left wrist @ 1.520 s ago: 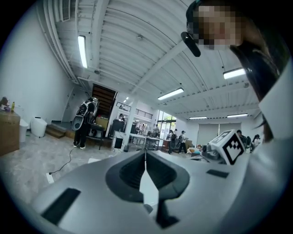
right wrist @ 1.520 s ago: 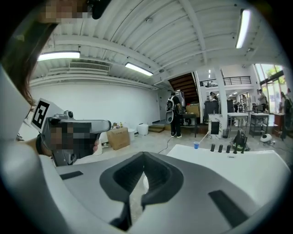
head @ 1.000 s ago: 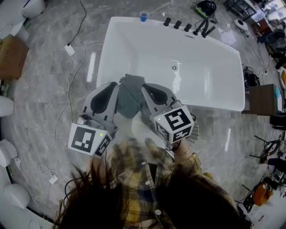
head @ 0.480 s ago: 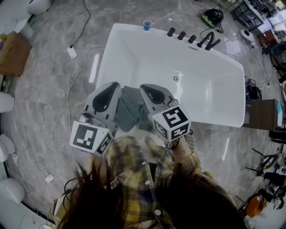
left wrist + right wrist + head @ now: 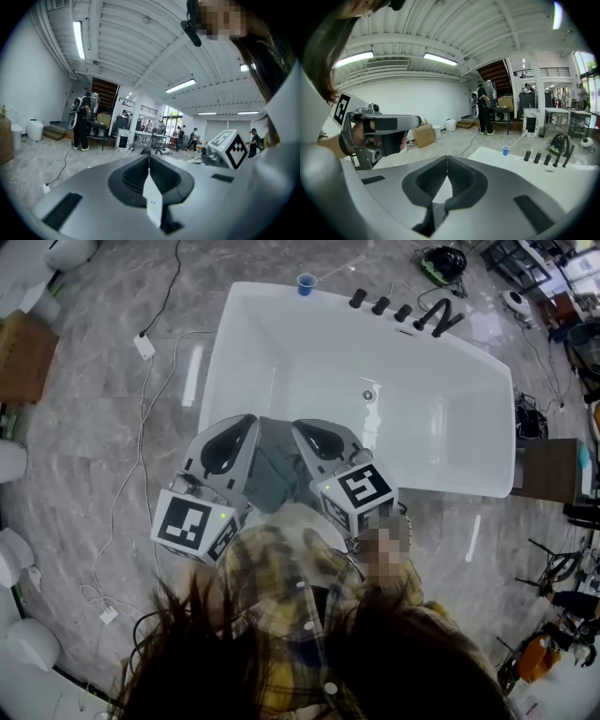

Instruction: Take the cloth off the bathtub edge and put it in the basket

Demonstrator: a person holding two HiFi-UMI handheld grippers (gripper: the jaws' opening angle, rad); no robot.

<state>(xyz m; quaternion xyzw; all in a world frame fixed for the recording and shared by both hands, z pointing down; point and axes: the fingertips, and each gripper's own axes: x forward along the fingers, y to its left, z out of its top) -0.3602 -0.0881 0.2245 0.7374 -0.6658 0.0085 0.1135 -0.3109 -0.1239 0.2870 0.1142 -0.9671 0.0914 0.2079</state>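
A grey cloth [image 5: 271,472] hangs over the near edge of the white bathtub [image 5: 217,367], between my two grippers. The left gripper [image 5: 251,419] lies along the cloth's left side and the right gripper [image 5: 299,426] along its right side. Both point toward the tub. In the left gripper view the jaws [image 5: 149,157] meet in a closed line with nothing between them. The right gripper [image 5: 447,157] looks the same, and a dark grey fold shows below its jaws. A bit of wire mesh [image 5: 409,522] shows beside the right hand; the basket itself I cannot make out.
A blue cup [image 5: 306,282] and a row of black taps [image 5: 398,311] sit on the tub's far rim. Cables and a plug [image 5: 143,345] lie on the marble floor at left, near a cardboard box [image 5: 23,352]. Shelves and gear stand at right.
Both grippers have drawn a little back toward the person, still side by side. The cloth stays between them, and both pairs of jaws stay closed.
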